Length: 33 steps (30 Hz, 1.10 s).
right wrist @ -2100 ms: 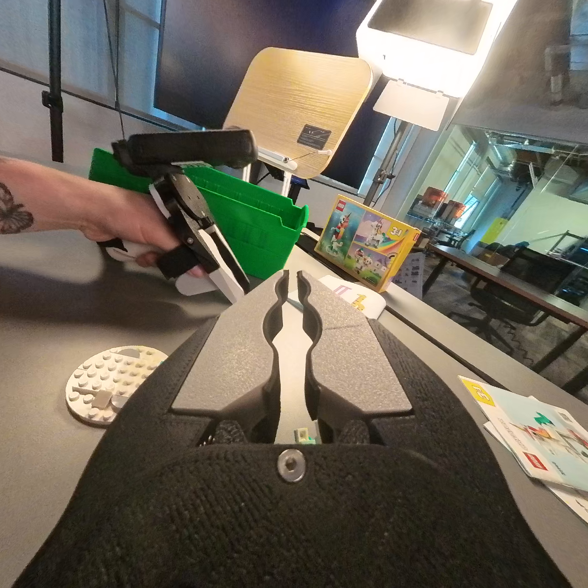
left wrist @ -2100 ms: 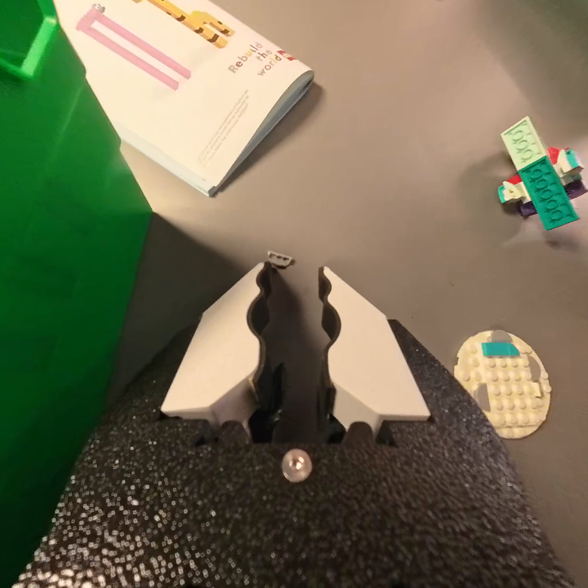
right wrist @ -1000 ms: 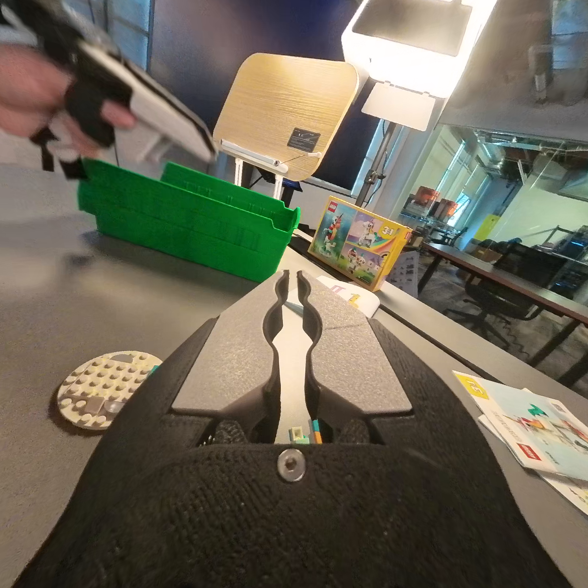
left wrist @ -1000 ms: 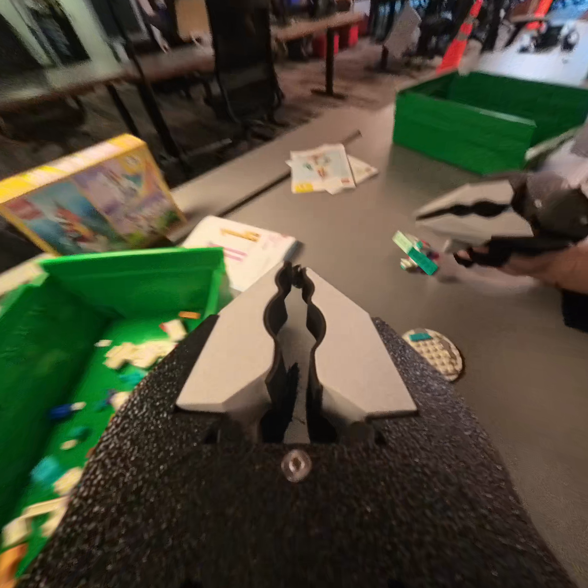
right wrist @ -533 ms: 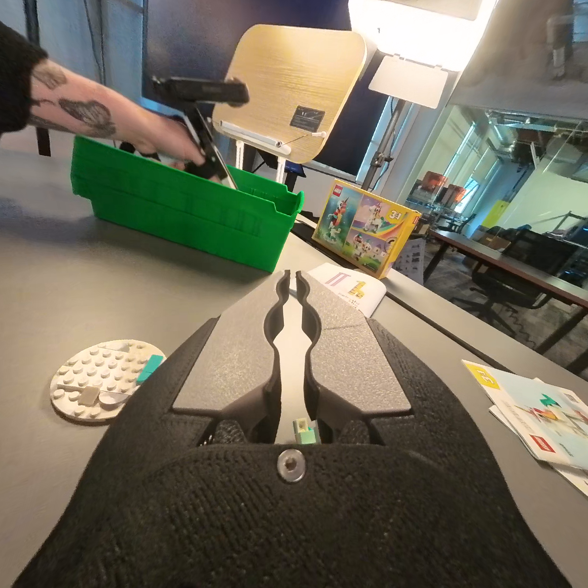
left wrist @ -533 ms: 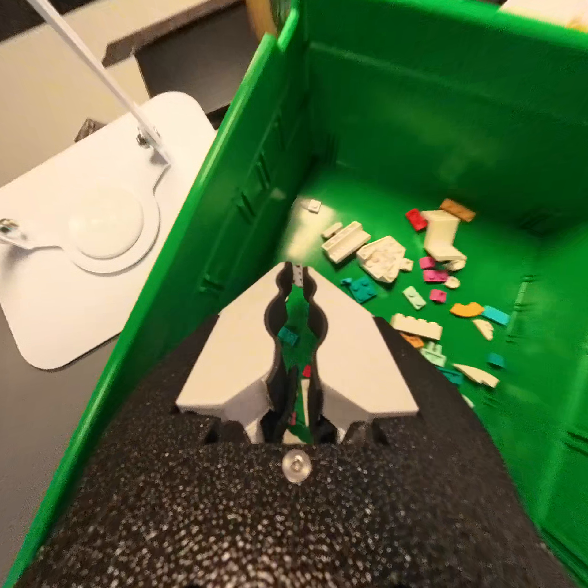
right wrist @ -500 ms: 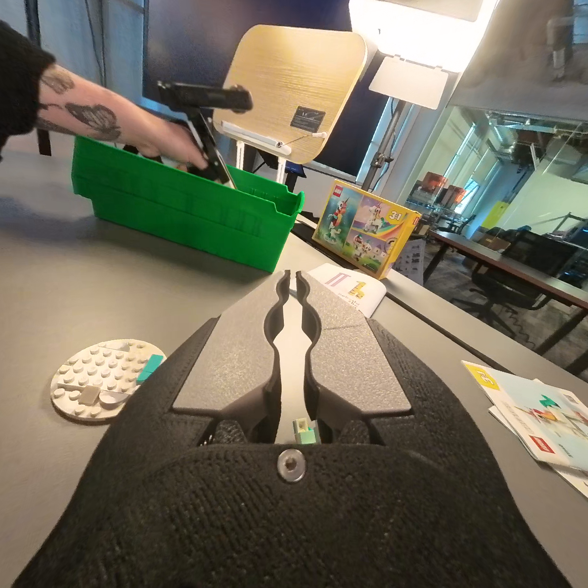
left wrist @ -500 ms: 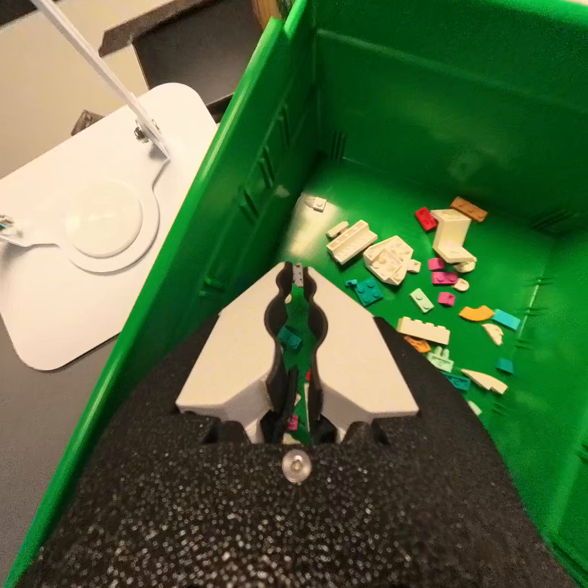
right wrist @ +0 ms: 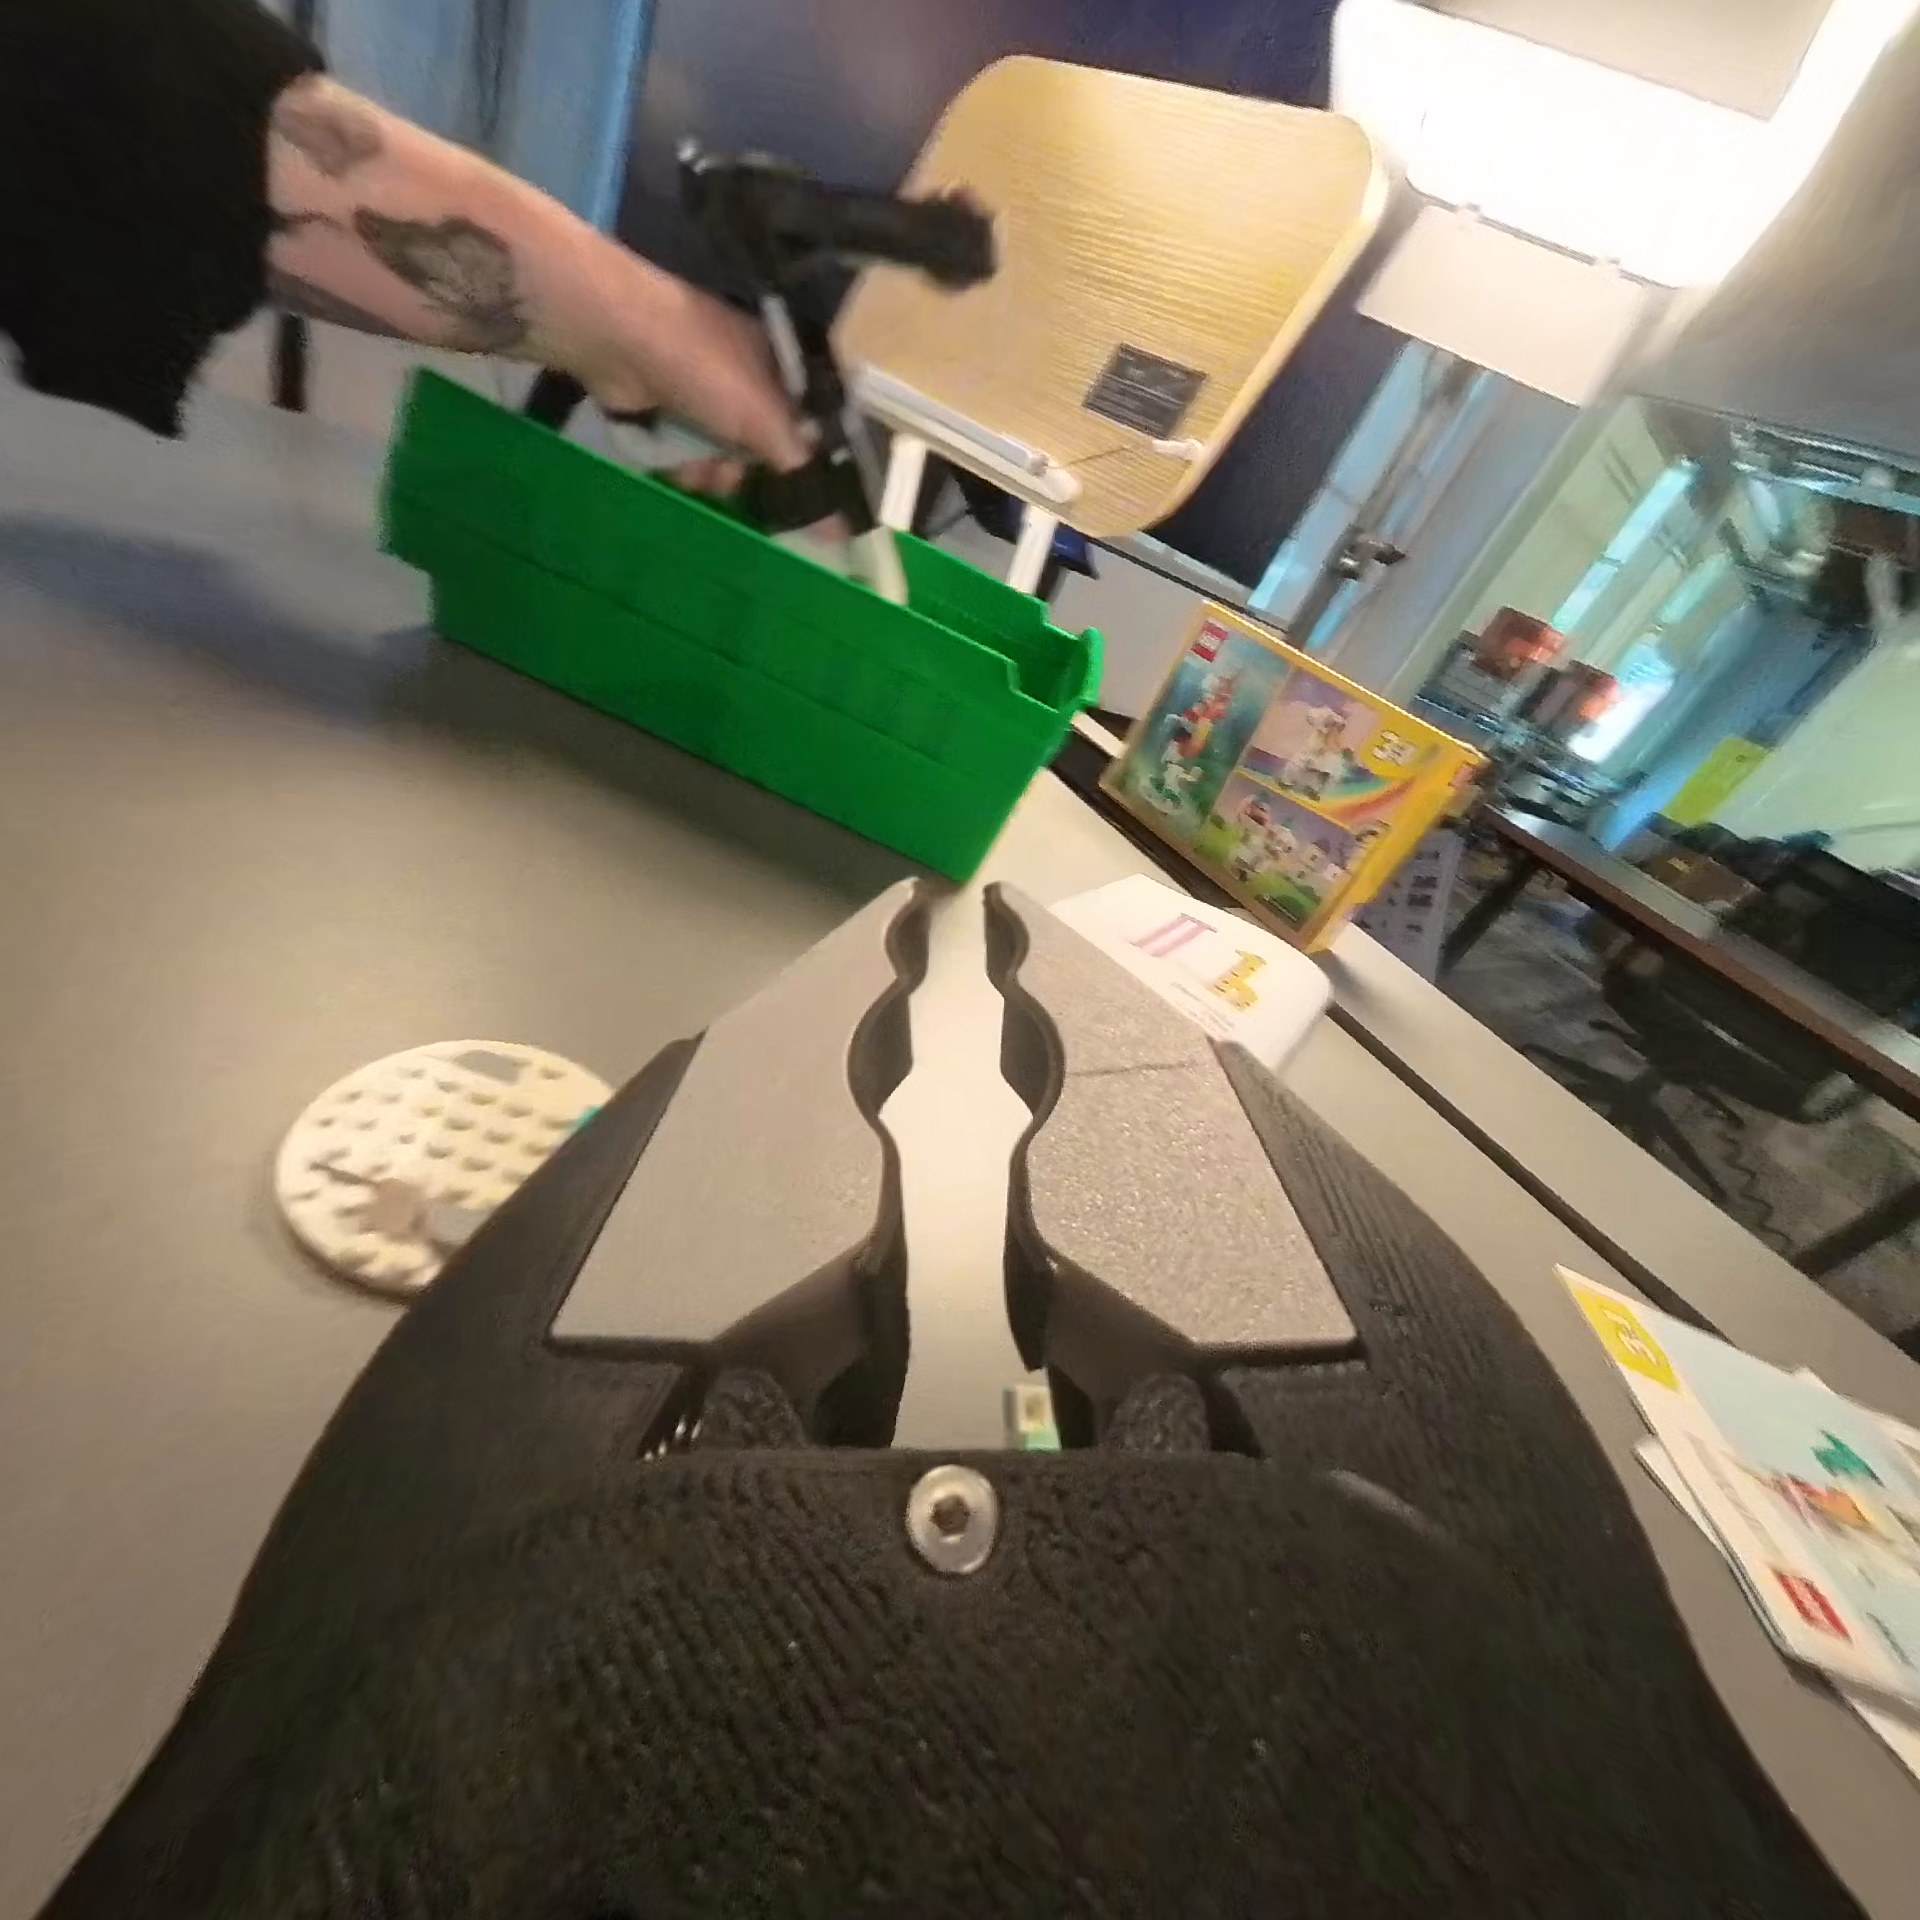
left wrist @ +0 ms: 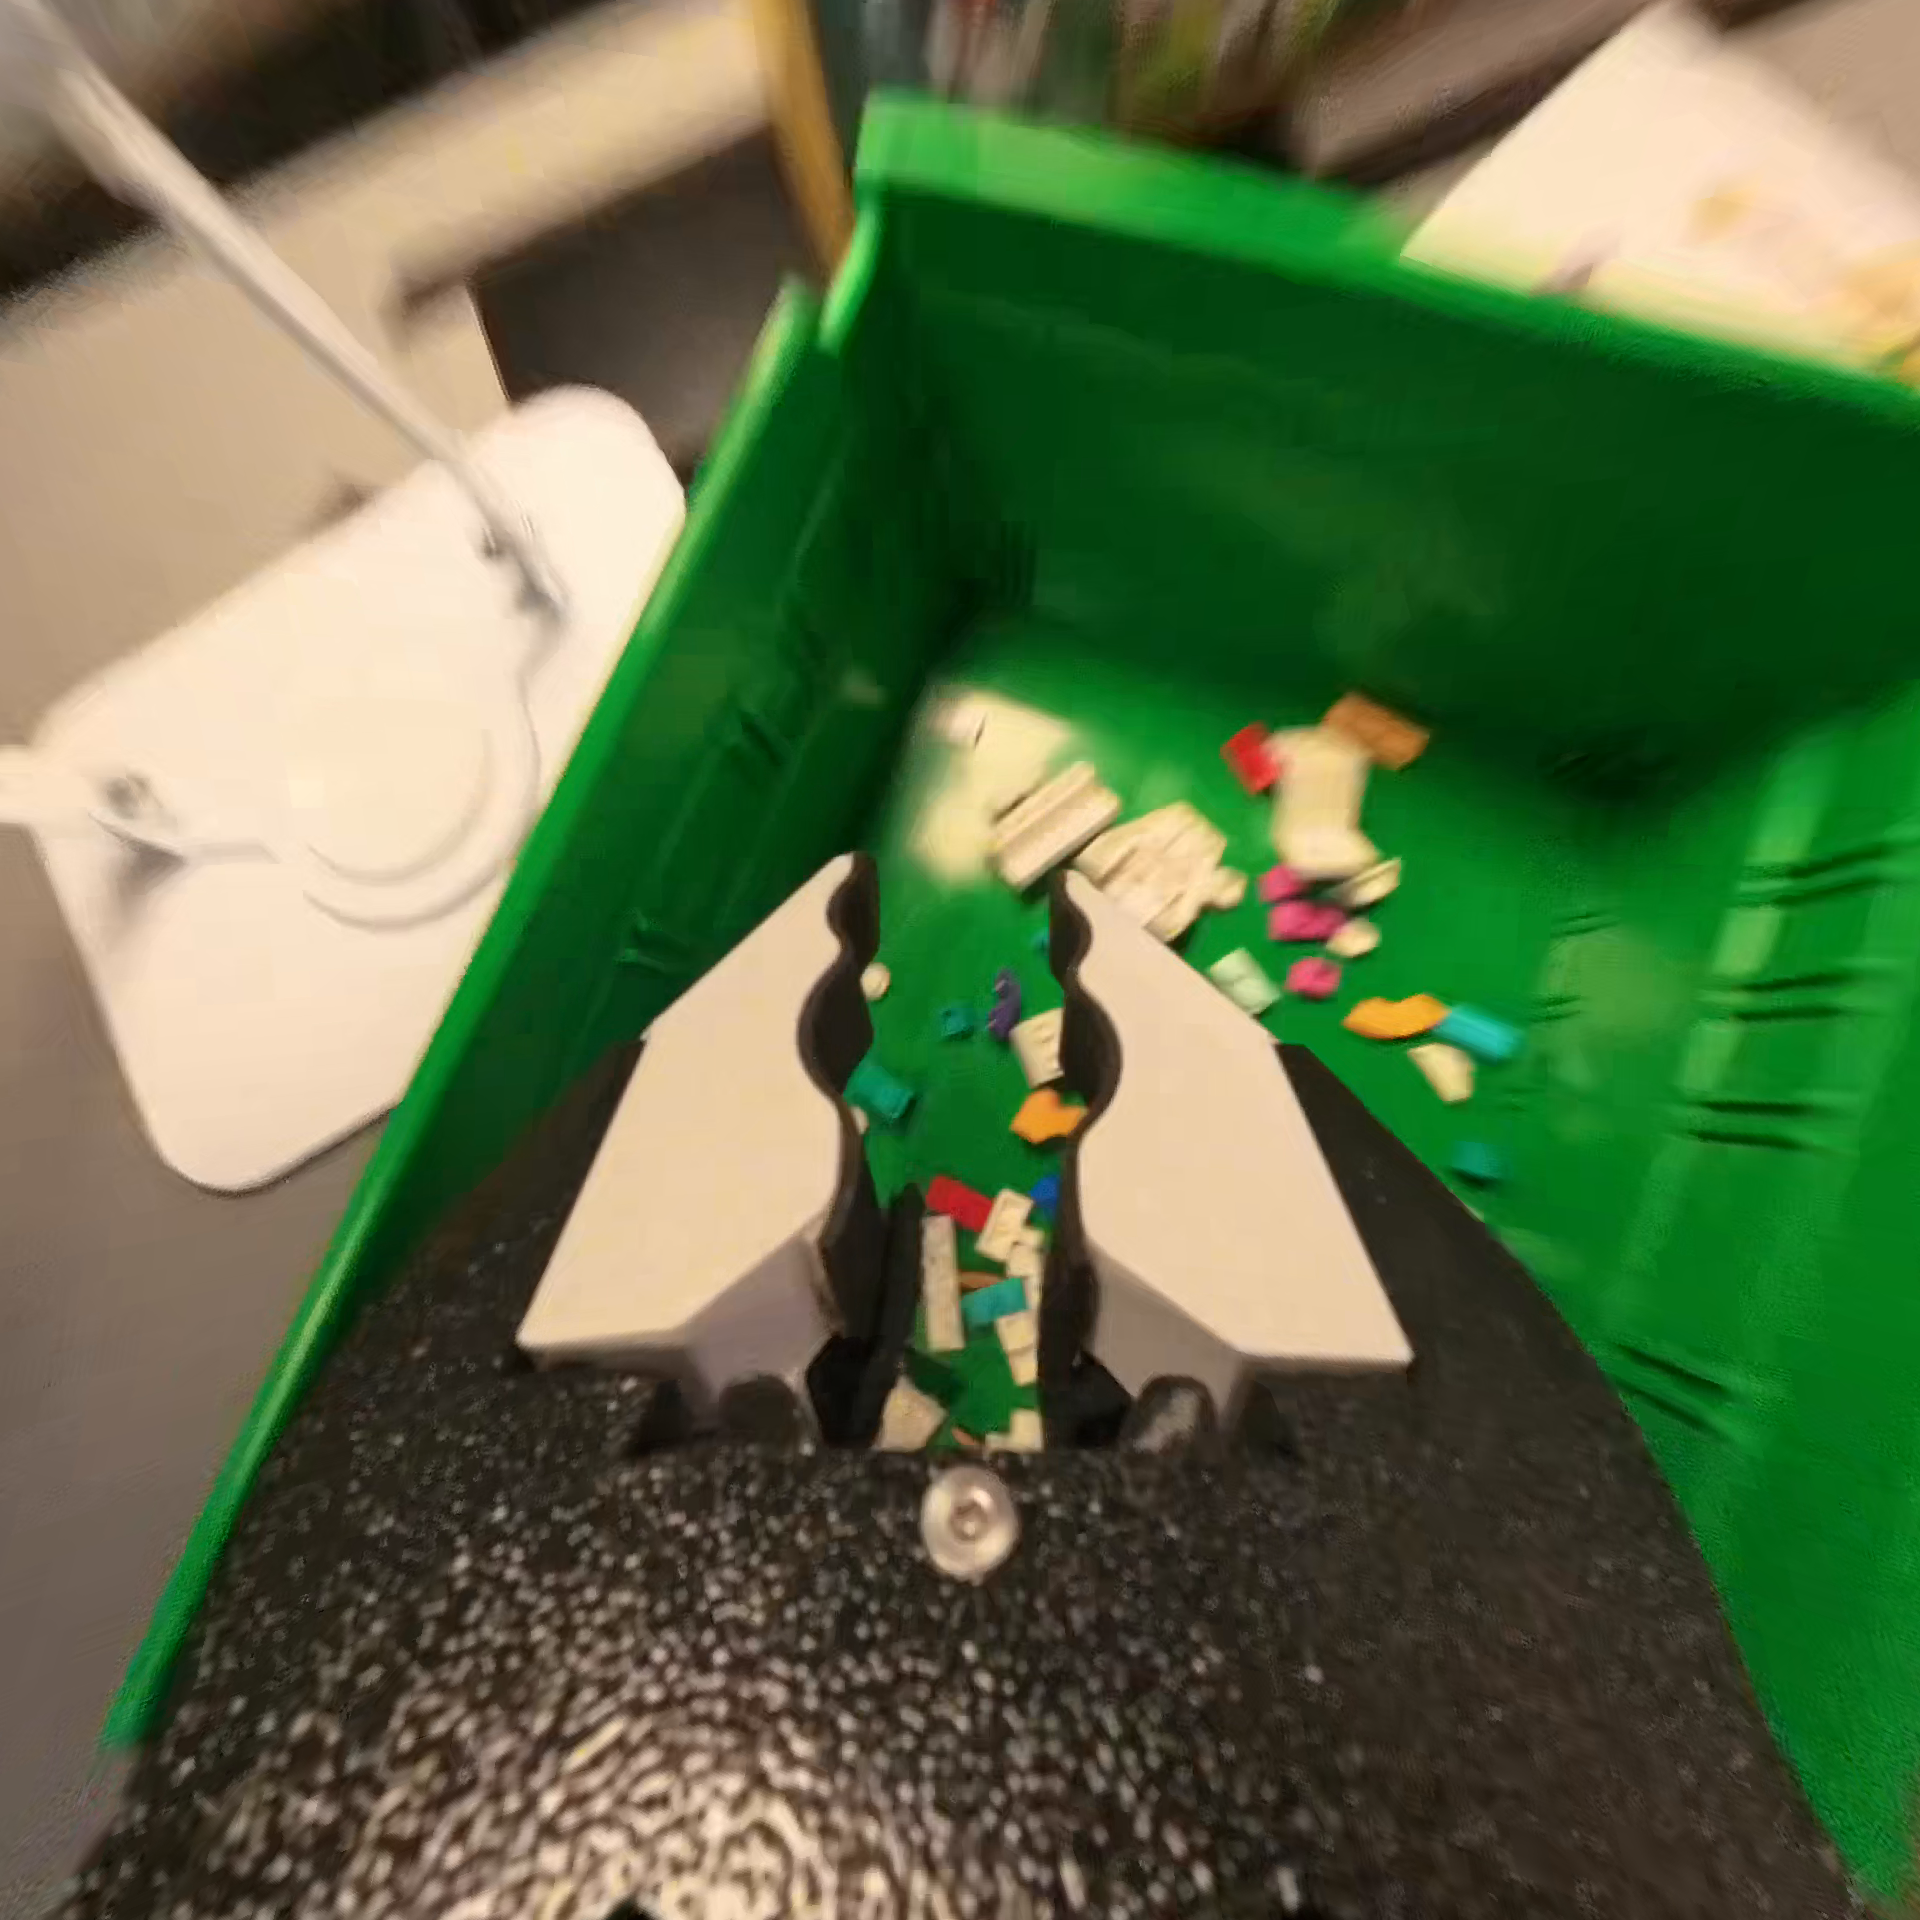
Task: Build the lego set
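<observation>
Left gripper (left wrist: 961,883) spread wide and empty above the loose bricks (left wrist: 1132,862) in the green bin (left wrist: 727,831), right gripper (right wrist: 954,902) narrowly parted, empty, over the table (right wrist: 208,883).

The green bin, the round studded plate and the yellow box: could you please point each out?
green bin (right wrist: 727,675), right wrist view, outer side wall.
round studded plate (right wrist: 416,1153), right wrist view, studded top.
yellow box (right wrist: 1299,769), right wrist view, printed front.

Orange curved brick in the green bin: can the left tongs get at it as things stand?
Probably yes. The left tongs stand open inside the green bin, and the orange curved brick shows between the fingers with nothing lying over it. Other loose bricks crowd close, though, and blur hides the exact height.
</observation>
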Tool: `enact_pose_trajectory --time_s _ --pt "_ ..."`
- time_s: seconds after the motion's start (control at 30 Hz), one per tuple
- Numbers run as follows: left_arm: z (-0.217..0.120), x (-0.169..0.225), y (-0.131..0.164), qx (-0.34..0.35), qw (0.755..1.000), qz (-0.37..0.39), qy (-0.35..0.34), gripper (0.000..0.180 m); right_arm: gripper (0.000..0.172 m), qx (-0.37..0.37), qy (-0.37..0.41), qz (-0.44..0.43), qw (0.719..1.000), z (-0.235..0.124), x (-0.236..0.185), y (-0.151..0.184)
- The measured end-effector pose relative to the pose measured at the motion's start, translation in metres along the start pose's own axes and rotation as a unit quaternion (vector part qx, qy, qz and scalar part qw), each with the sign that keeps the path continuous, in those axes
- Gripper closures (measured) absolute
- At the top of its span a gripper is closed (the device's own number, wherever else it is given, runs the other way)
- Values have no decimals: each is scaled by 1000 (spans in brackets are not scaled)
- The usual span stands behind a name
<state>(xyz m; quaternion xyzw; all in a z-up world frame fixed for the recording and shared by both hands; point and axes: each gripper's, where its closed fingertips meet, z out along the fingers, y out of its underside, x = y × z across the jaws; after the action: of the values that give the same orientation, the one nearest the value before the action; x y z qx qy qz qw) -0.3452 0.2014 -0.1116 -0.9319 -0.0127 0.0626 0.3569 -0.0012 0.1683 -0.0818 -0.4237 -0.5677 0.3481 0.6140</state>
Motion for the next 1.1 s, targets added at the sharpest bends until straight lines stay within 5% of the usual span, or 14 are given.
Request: enact_pose_trajectory --time_s 0.03,0.13,0.27,0.37,0.57,0.77,0.97,1.1 --pt "-23 14 -19 61 998 12 4 151 159 5 -37 -1 999 -1 -11 -3" --pt "-109 84 -55 236 968 63 48 154 144 -20 -154 19 988 -7 -45 -5" --pt "-169 178 -36 327 926 155 110 164 121 -150 -229 78 959 -7 -74 19" --pt "-158 232 -4 313 914 202 160 167 105 -210 -256 99 938 -8 -90 39" --pt "-108 269 16 320 891 313 76 176 94 -275 -285 113 911 -15 -105 59" --pt "-95 310 53 290 885 256 260 168 107 -281 -274 107 914 -11 -105 61" --pt "-77 324 86 141 898 117 400 115 110 -202 -244 -40 948 -3 -100 47" --pt "-82 339 93 92 868 43 485 129 110 -129 -218 -132 958 0 -99 28"
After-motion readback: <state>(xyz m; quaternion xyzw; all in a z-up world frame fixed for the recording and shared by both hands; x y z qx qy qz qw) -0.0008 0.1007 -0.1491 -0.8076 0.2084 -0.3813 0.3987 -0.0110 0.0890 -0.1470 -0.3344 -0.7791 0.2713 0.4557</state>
